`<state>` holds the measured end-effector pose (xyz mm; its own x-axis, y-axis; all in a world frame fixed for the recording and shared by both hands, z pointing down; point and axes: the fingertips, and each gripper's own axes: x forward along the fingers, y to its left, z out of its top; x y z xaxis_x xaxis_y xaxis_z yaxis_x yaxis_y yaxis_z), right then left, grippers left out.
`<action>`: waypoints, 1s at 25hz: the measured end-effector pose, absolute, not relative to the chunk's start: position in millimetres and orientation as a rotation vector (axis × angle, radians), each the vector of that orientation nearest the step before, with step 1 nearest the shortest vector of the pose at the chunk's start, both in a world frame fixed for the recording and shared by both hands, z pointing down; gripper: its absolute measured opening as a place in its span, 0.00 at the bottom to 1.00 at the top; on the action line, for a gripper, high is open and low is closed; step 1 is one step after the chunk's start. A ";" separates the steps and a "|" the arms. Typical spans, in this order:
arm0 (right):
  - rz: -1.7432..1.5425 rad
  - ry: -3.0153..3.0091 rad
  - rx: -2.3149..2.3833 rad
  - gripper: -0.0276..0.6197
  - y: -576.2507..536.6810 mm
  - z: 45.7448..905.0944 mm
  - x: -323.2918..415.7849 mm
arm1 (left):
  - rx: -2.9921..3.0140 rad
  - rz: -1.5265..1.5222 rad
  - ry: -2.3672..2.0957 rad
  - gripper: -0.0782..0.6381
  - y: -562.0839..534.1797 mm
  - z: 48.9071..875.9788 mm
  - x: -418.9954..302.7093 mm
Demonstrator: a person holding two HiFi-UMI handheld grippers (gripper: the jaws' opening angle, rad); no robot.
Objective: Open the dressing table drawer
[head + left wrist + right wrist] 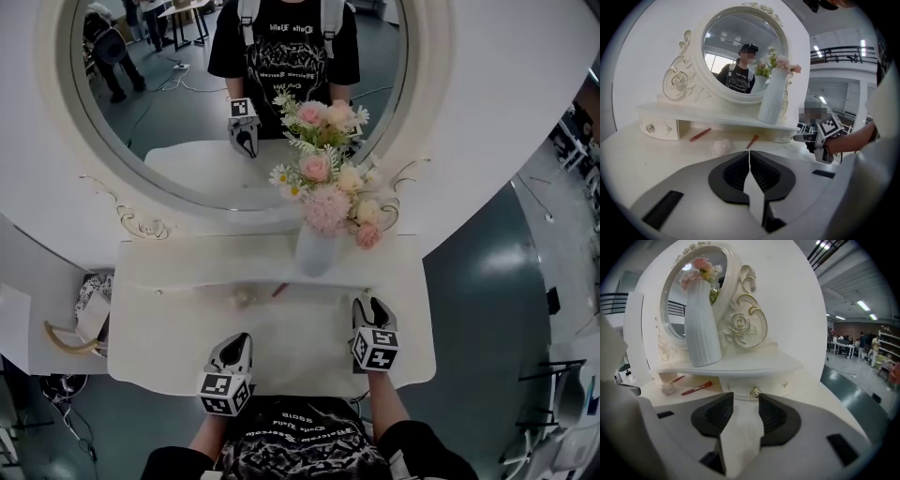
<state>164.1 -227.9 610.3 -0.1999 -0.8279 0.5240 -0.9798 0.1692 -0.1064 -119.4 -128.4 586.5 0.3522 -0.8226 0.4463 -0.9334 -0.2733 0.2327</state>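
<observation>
right now the small white drawer looks closed under the shelf, dead ahead of my right gripper. its curved front carries a round gold knob just beyond the tips and in line with the gap, and those jaws stand partly open with nothing in them. up and to the left of that claw a tall ribbed white vase stands on the shelf with pink and cream flowers in it, while my left gripper hangs over the tabletop with its jaws pressed together and empty.
</observation>
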 end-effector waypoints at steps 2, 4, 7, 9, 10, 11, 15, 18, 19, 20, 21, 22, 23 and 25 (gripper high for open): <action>0.608 -2.098 1.727 0.30 -230.5 610.9 166.5 | 2.167 0.334 -1.525 0.14 -127.3 587.3 -118.3; 0.582 -2.090 1.730 0.30 -233.6 610.4 168.0 | 2.164 0.339 -1.523 0.14 -126.5 587.9 -117.8; 0.520 -2.075 1.736 0.30 -239.6 607.8 171.6 | 2.151 0.341 -1.527 0.14 -126.8 590.2 -118.0; 0.525 -2.074 1.738 0.30 -243.2 609.3 172.8 | 2.143 0.341 -1.529 0.14 -127.3 591.5 -119.0; 0.534 -2.073 1.736 0.30 -244.7 610.8 173.2 | 2.141 0.342 -1.530 0.14 -127.6 591.7 -119.4; 0.539 -2.071 1.734 0.30 -246.2 612.1 173.9 | 2.141 0.344 -1.530 0.14 -127.9 591.9 -119.5; 0.546 -2.065 1.716 0.30 -249.0 617.1 173.9 | 2.137 0.364 -1.521 0.14 -127.1 594.0 -119.0; 0.551 -2.070 1.695 0.30 -251.7 621.0 172.3 | 2.137 0.377 -1.513 0.14 -128.4 596.6 -117.8; 0.551 -2.073 1.693 0.30 -253.3 621.4 172.7 | 2.140 0.381 -1.511 0.14 -129.3 596.7 -116.7; 0.549 -2.075 1.693 0.29 -254.8 621.7 173.1 | 2.144 0.385 -1.511 0.14 -130.1 596.5 -115.7; 0.548 -2.076 1.693 0.29 -256.0 622.2 173.4 | 2.146 0.390 -1.511 0.14 -130.4 596.4 -115.1; 0.546 -2.076 1.692 0.29 -256.6 622.8 173.3 | 2.146 0.394 -1.511 0.14 -130.3 596.6 -115.0; 0.546 -2.076 1.689 0.29 -256.5 623.7 173.0 | 2.145 0.398 -1.510 0.14 -129.7 597.1 -115.2; 0.544 -2.073 1.683 0.29 -255.6 625.6 172.8 | 2.141 0.403 -1.509 0.14 -128.7 598.3 -115.3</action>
